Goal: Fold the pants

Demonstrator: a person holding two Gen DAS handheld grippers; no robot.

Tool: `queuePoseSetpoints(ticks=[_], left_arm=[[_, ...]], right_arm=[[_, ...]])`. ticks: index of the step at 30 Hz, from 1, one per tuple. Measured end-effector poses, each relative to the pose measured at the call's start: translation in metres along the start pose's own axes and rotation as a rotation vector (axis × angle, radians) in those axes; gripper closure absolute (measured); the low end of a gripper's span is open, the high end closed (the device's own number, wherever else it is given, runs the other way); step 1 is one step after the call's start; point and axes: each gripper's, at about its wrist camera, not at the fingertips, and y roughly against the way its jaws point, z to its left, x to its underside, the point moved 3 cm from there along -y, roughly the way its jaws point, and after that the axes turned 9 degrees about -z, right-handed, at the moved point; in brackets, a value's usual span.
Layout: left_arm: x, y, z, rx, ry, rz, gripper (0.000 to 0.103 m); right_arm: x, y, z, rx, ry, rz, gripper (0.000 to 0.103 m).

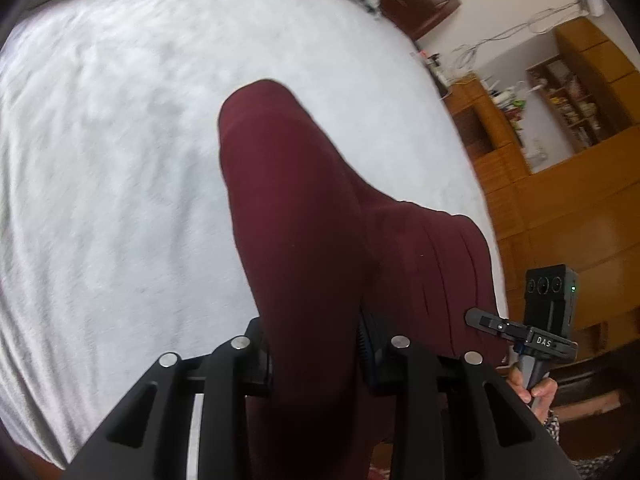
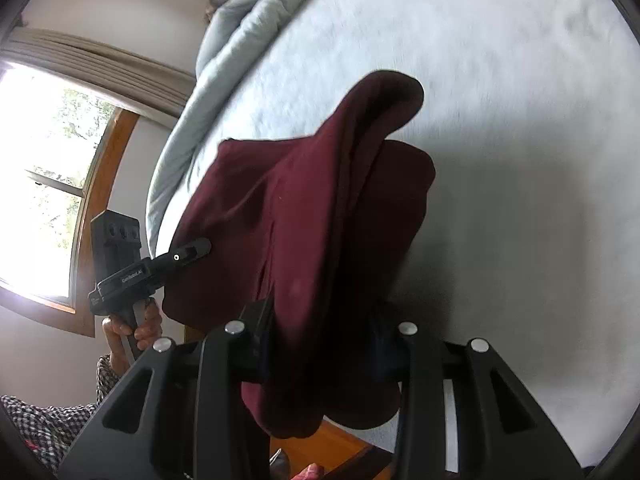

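The maroon pants (image 1: 296, 208) hang bunched between both grippers, lifted above the white bed (image 1: 120, 160). My left gripper (image 1: 316, 356) is shut on a thick fold of the pants, which drapes forward over its fingers. My right gripper (image 2: 324, 344) is shut on another fold of the pants (image 2: 304, 208). The right gripper also shows in the left wrist view (image 1: 480, 318), at the pants' right edge. The left gripper shows in the right wrist view (image 2: 192, 250), at the pants' left edge. The fingertips are hidden by cloth.
A light grey duvet (image 2: 224, 60) is bunched along the far side of the bed (image 2: 500, 120). Wooden cabinets and shelves (image 1: 560, 140) stand beyond the bed's right side. A window (image 2: 44, 180) is to the left. Wooden floor (image 2: 332, 448) lies below the bed edge.
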Motion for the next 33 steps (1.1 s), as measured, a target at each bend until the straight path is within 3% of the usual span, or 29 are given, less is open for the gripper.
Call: queuePoseSetpoints(ticks=[4,8,12,15,17,18,20,22,24,27,30,33], left_arm=[[-0.023,-0.004,-0.026,0.057,-0.026,-0.045,0.073],[-0.058,-0.031,-0.046,0.064,-0.052,-0.088,0.072],[-0.089,-0.078,-0.043,0.036,-0.05,-0.086,0.072],[-0.091,-0.114,-0.025,-0.015,-0.048,-0.036,0.072],[-0.088,-0.139,-0.009,-0.085,-0.047,0.007,0.068],[-0.086,-0.147,-0.002,-0.102,-0.042,0.014,0.061],[-0.084,-0.157,0.008,-0.1,-0.036,0.026,0.053],[-0.084,-0.155,0.008,-0.1,-0.044,0.023,0.047],[-0.081,-0.149,-0.001,-0.146,-0.077,0.015,0.033],[-0.079,-0.123,-0.01,-0.244,-0.13,-0.042,0.034],[-0.068,-0.085,-0.032,-0.317,-0.217,-0.151,0.031],[-0.062,-0.077,-0.047,-0.325,-0.242,-0.186,0.026]], right_arm=[[-0.028,0.026,0.004,0.025,0.045,-0.052,0.069],[-0.07,0.036,-0.004,0.077,0.09,-0.095,0.069],[-0.114,0.017,-0.033,0.124,0.087,-0.092,0.068],[-0.124,-0.018,-0.072,0.16,0.023,-0.042,0.067],[-0.121,-0.038,-0.094,0.208,-0.002,-0.01,0.056],[-0.117,-0.045,-0.107,0.236,-0.006,-0.007,0.051],[-0.114,-0.046,-0.121,0.201,-0.049,-0.02,0.04],[-0.11,-0.039,-0.127,0.196,-0.064,-0.042,0.035],[-0.104,-0.029,-0.119,0.231,-0.035,-0.056,0.031],[-0.099,0.0,-0.092,0.314,0.041,-0.139,0.031],[-0.095,0.016,-0.052,0.388,0.161,-0.222,0.026],[-0.091,0.012,-0.031,0.456,0.24,-0.229,0.024]])
